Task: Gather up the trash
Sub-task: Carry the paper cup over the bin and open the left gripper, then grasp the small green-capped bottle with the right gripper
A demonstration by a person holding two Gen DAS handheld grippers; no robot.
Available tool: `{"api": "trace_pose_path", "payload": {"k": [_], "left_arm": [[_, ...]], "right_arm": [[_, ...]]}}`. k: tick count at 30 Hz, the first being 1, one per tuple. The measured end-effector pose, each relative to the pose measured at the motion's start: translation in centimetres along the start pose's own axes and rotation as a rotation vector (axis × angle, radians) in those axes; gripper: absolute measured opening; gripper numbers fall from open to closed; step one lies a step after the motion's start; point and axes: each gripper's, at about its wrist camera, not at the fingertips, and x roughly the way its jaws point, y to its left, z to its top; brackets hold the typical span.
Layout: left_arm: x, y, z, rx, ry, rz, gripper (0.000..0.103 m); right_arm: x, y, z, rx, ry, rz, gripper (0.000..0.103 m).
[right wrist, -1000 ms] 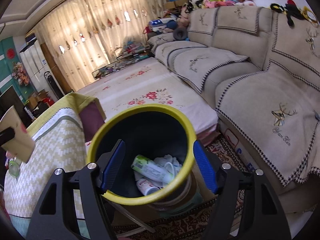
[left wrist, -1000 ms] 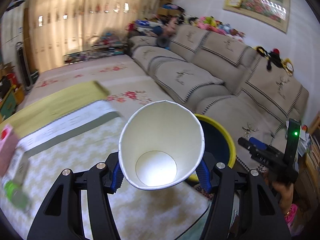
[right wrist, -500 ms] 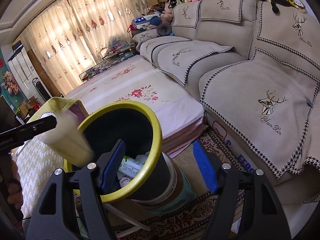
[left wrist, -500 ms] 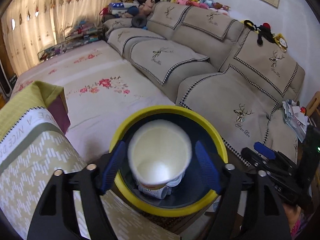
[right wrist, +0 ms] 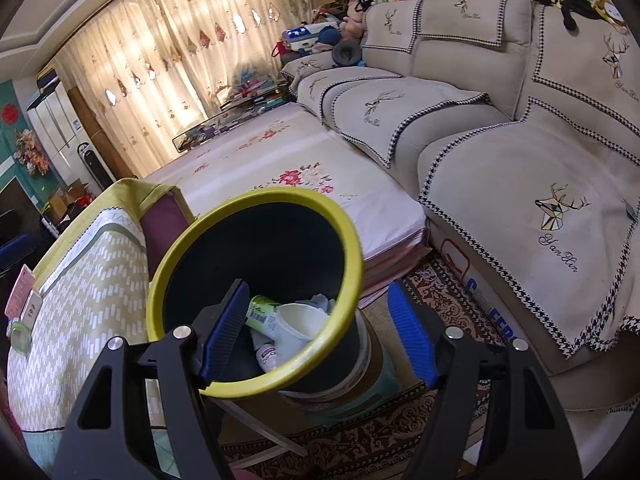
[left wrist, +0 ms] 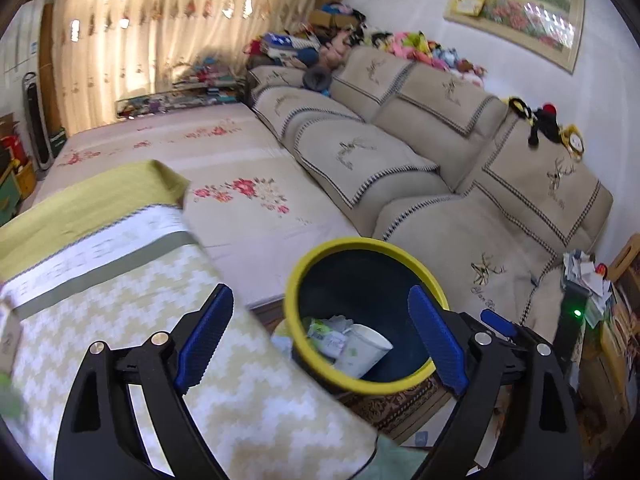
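Note:
A black trash bin with a yellow rim (left wrist: 360,245) (right wrist: 256,200) stands on the floor beside the table. A white paper cup (left wrist: 366,350) (right wrist: 298,326) lies inside it on other trash, with a green-labelled bottle (right wrist: 260,312) and crumpled paper. My left gripper (left wrist: 320,334) is open and empty, above the table edge and the bin's near rim. My right gripper (right wrist: 318,334) is open and empty, with its left finger inside the bin's rim line and its right finger outside. The right gripper's body also shows in the left wrist view (left wrist: 516,332) at the right.
The table with a green-and-white zigzag cloth (left wrist: 100,300) (right wrist: 80,292) lies left of the bin. Small items (right wrist: 24,304) sit on the table's left edge. A beige sofa (left wrist: 460,184) (right wrist: 500,140) runs along the right. A patterned rug (right wrist: 440,292) covers the floor.
My left gripper carried the paper cup over the bin and let it go. The cup now lies in the bin. The left gripper has pulled back toward the table, open.

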Motion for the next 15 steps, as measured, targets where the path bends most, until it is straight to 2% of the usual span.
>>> {"api": "trace_pose_path", "payload": {"k": [6, 9, 15], "left_arm": [[-7.2, 4.7, -2.8, -0.079, -0.088, 0.075, 0.092], [-11.1, 7.9, -4.9, -0.119, -0.125, 0.154, 0.093], [-17.0, 13.5, -8.9, -0.216, -0.166, 0.261, 0.094]], "right_arm": [[0.1, 2.8, -0.2, -0.045, 0.016, 0.023, 0.068], [0.0, 5.0, -0.3, -0.082, 0.020, 0.047, 0.069], [-0.1, 9.9, -0.6, -0.165, 0.030, 0.091, 0.069]]}}
